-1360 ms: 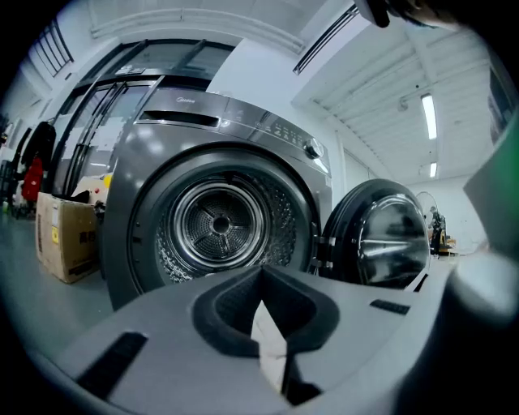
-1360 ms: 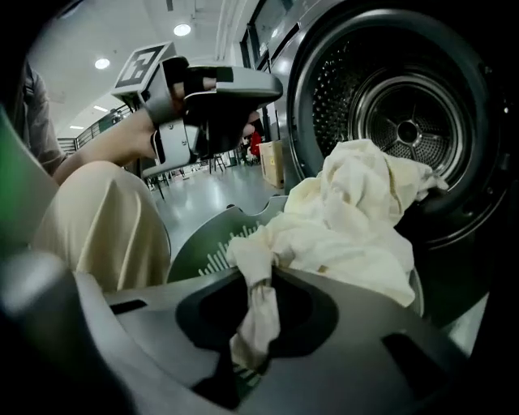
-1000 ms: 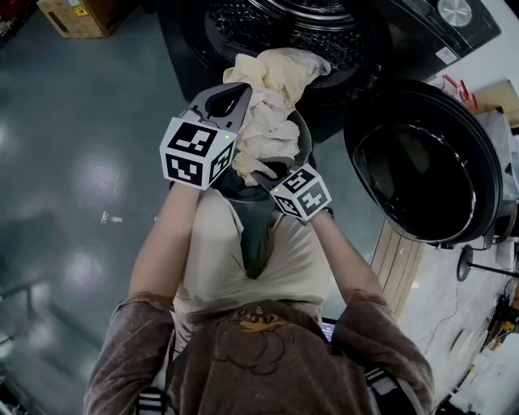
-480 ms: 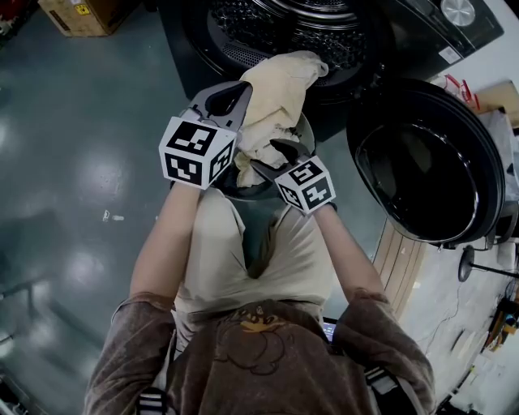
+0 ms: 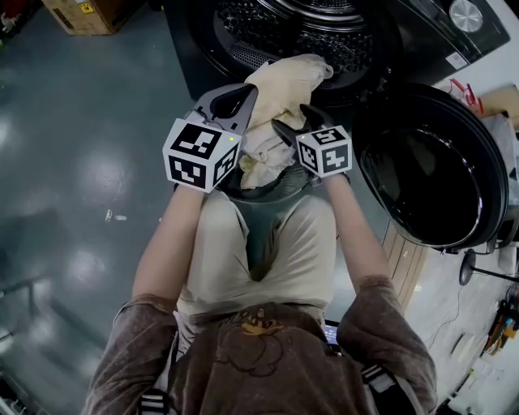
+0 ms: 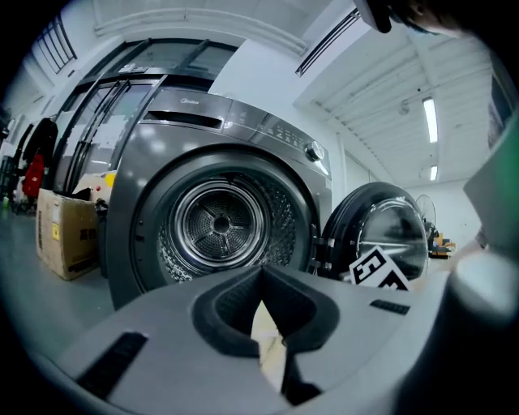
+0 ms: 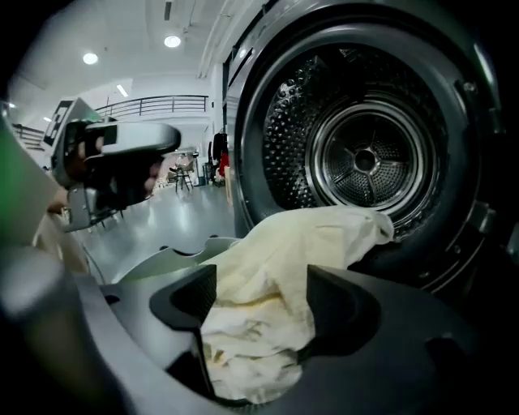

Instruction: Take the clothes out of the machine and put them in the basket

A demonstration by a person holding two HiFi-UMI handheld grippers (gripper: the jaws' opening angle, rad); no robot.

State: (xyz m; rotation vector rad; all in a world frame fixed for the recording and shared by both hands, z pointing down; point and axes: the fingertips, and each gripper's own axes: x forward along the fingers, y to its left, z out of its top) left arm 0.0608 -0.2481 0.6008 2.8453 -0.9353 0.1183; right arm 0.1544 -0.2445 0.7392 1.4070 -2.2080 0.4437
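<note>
A cream cloth (image 5: 284, 85) drapes from the washing machine's opening (image 5: 308, 24) down into the grey basket (image 5: 284, 193) in front of the person's knees. My left gripper (image 5: 243, 91) hovers at the cloth's left side, jaws shut; a sliver of cream cloth (image 6: 263, 324) shows below them, under the left gripper (image 6: 261, 275). My right gripper (image 5: 292, 115) stands over the basket's right side. Its jaws have just been opening. In the right gripper view the cloth (image 7: 276, 275) lies loosely between the spread jaws of the right gripper (image 7: 259, 296), which do not press on it.
The drum (image 7: 365, 158) looks empty behind the cloth. The machine's round door (image 5: 430, 170) hangs open to the right. A cardboard box (image 5: 85, 12) sits on the floor at far left. Wooden boards and cables lie at lower right.
My right gripper has risen out of the basket toward the machine's opening, and its jaws have spread. The cloth has bunched lower into the basket. The left gripper has kept still.
</note>
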